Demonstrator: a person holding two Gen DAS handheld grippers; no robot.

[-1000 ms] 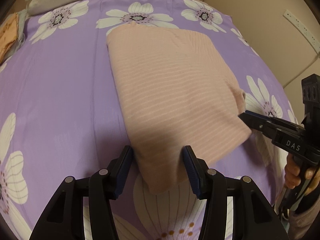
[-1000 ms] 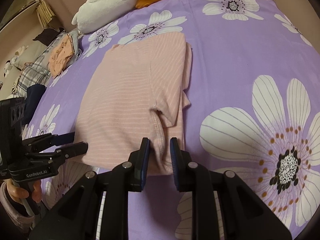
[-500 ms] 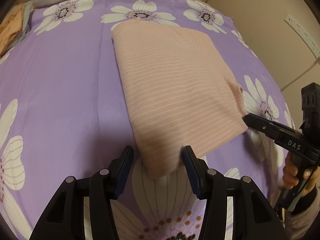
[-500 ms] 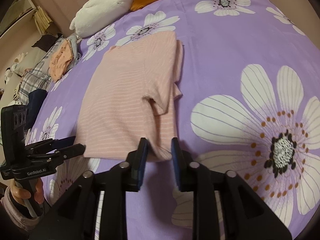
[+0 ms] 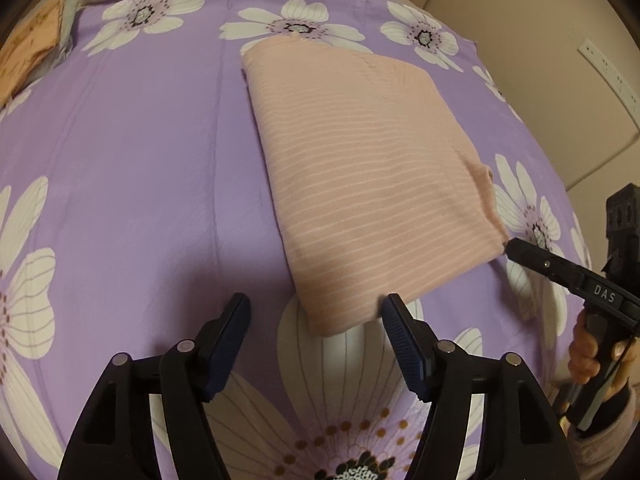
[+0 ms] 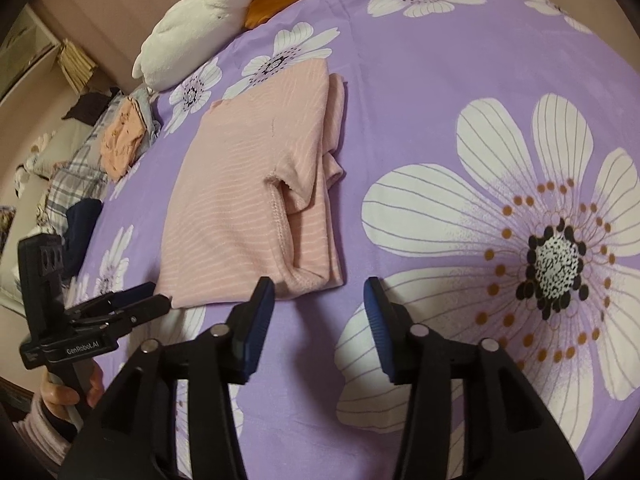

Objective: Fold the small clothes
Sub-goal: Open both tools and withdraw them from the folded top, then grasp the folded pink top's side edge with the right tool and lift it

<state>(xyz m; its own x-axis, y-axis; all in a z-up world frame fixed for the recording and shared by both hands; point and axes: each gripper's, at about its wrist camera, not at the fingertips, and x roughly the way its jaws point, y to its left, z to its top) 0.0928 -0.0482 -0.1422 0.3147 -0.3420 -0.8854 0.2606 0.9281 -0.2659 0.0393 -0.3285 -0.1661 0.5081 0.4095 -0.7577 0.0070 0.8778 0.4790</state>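
Note:
A pink striped shirt (image 5: 368, 176) lies folded flat on the purple flowered bedsheet (image 5: 132, 168); in the right wrist view the shirt (image 6: 240, 200) shows a tucked sleeve along its right side. My left gripper (image 5: 316, 312) is open and empty, just short of the shirt's near left corner. It also shows in the right wrist view (image 6: 156, 298) by that corner. My right gripper (image 6: 320, 292) is open and empty, just off the shirt's near right corner. In the left wrist view the right gripper (image 5: 510, 246) is seen side-on at the corner.
A white and orange plush toy (image 6: 224, 12) lies at the far end of the bed. A pile of other clothes (image 6: 120, 140), orange and plaid, sits at the bed's left edge. A wall (image 5: 560, 40) runs along the bed's right side.
Both grippers have drawn back from the shirt's near edge. The right gripper was shut on the near right corner and has opened and let go. The shirt lies flat.

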